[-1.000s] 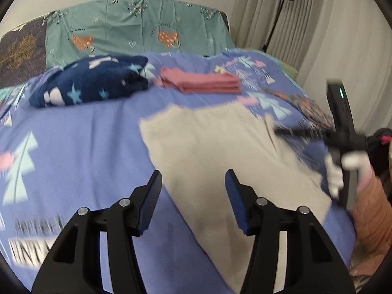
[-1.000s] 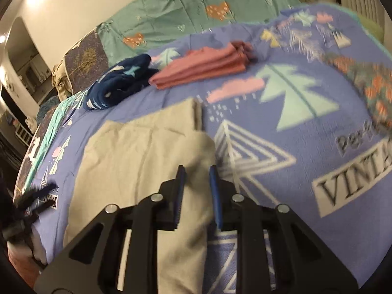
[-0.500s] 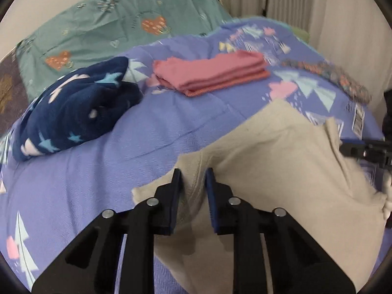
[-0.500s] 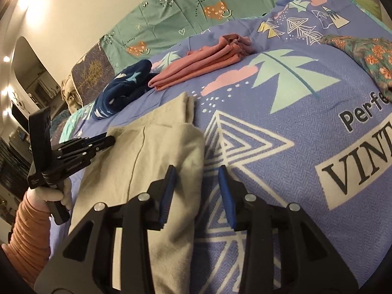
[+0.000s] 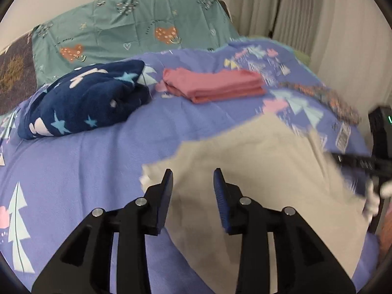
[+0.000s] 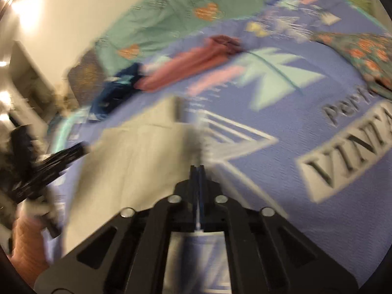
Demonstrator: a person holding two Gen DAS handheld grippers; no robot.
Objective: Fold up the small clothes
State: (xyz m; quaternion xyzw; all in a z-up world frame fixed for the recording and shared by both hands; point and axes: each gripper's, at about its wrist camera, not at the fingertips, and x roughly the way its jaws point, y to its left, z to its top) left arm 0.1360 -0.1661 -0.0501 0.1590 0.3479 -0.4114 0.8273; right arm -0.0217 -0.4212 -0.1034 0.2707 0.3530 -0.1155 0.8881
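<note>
A beige garment (image 5: 257, 166) lies spread on the blue patterned bedspread (image 5: 73, 171). My left gripper (image 5: 193, 182) is open and empty, its fingers over the garment's left corner. The garment also shows in the right wrist view (image 6: 137, 161), blurred by motion. My right gripper (image 6: 198, 171) is shut at the garment's right edge; the blur hides whether cloth is pinched between the pads. The right gripper also shows at the right edge of the left wrist view (image 5: 355, 163), and the left gripper at the left of the right wrist view (image 6: 58, 158).
A folded pink stack (image 5: 215, 85) and a navy star blanket (image 5: 83, 100) lie further back. A teal pillow (image 5: 127, 31) stands at the headboard. A floral cloth (image 6: 362, 54) lies at the right. Curtains (image 5: 330, 24) hang beyond the bed.
My left gripper has opened, let go of the beige garment's corner and drawn back. My right gripper has closed from slightly open to shut, and it is moving fast.
</note>
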